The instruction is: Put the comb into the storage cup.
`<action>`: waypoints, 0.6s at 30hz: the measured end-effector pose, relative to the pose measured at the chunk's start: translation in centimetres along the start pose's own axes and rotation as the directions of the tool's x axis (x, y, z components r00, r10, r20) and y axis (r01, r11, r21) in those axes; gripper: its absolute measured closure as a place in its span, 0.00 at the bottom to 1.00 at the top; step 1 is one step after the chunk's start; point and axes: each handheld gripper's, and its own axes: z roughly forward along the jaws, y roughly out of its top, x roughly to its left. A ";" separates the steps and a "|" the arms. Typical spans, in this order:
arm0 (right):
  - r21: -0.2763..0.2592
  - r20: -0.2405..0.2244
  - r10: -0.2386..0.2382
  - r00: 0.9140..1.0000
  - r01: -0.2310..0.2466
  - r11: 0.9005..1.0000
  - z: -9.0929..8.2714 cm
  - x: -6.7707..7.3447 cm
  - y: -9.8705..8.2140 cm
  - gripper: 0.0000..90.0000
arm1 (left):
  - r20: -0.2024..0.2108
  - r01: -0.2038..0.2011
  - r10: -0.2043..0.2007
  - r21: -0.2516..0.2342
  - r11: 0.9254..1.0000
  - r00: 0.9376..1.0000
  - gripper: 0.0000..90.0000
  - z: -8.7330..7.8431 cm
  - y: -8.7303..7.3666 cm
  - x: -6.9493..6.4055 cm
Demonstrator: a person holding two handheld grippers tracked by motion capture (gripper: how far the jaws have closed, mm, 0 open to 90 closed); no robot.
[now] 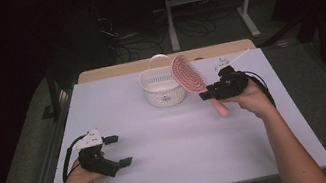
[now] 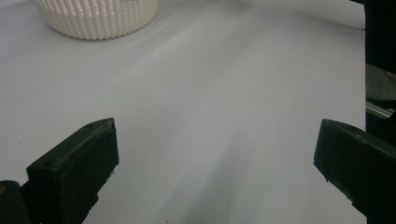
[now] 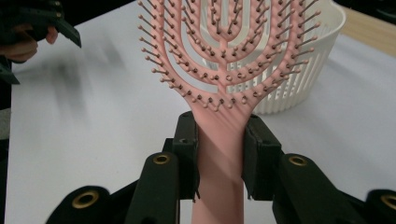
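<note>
The right tool [image 3: 219,154] clamps the pink hairbrush [image 3: 224,70] by its handle, bristled head raised just beside the white basket [image 1: 163,89]. The left tool [image 1: 116,153] rests wide open, holding nothing, on the desk [image 1: 184,138], well apart.

Left hand-held gripper [image 1: 120,151] agape, right [image 1: 208,92] clamped

Materials and finishes — table items

The hairbrush [image 3: 219,70] is smooth pink plastic with a slight sheen, its bristles tipped with small dark balls. The basket [image 1: 163,87] is ribbed white plastic, matt. The table [image 1: 184,138] top is smooth, matt white — a bare wood edge [image 1: 112,71] shows behind. The right gripper [image 3: 219,154] has matt black plastic jaws with brass-coloured rivets.
</note>
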 end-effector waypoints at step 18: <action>-0.092 0.041 0.008 0.999 -0.004 0.996 -0.4 -0.3 3.6 0.77 | 0.001 -0.003 0.003 -0.002 1.000 1.000 0.00 0.0 0.0 0.0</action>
